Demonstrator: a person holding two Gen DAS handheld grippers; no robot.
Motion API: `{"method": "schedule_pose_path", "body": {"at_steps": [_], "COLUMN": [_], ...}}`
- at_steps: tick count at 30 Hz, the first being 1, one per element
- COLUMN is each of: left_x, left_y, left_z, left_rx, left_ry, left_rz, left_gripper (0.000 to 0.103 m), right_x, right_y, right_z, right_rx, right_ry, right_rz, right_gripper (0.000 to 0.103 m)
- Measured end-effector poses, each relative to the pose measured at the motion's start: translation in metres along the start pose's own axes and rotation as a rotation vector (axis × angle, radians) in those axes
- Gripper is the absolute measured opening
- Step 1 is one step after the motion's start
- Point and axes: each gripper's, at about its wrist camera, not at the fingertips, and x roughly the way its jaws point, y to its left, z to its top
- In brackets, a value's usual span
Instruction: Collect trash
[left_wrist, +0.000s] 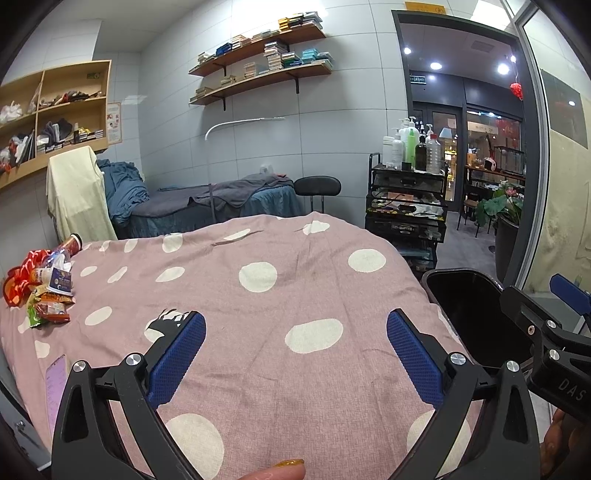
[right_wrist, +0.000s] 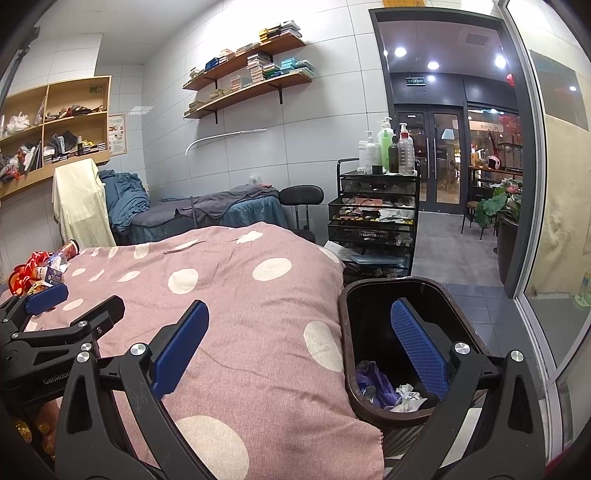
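Observation:
A pile of trash (left_wrist: 46, 286), snack wrappers, a plastic bottle and a red can, lies at the far left of the pink polka-dot bed cover (left_wrist: 258, 295); it also shows in the right wrist view (right_wrist: 42, 267). A dark trash bin (right_wrist: 406, 332) stands at the bed's right edge, with purple and white scraps inside; it also shows in the left wrist view (left_wrist: 469, 314). My left gripper (left_wrist: 295, 354) is open and empty above the bed. My right gripper (right_wrist: 299, 350) is open and empty, its right finger over the bin.
A black trolley (right_wrist: 373, 218) with bottles stands behind the bin. A second bed (left_wrist: 221, 206), a black stool (left_wrist: 317, 186) and wall shelves are at the back. A glass wall (right_wrist: 554, 221) and a potted plant (right_wrist: 506, 210) are on the right.

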Motion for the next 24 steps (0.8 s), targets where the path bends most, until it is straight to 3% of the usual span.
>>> {"method": "schedule_pose_path", "body": {"at_steps": [24], "left_x": [-0.0013], "left_y": [-0.0007], "left_z": [-0.0014], "left_rx": [0.000], "left_ry": [-0.001], "left_rz": [-0.001], "left_gripper": [0.098], "right_x": [-0.0012], "right_y": [0.0016], "right_z": [-0.0011], "right_rx": [0.002], "right_ry": [-0.001], "right_rz": [0.000], "right_gripper": [0.097]}}
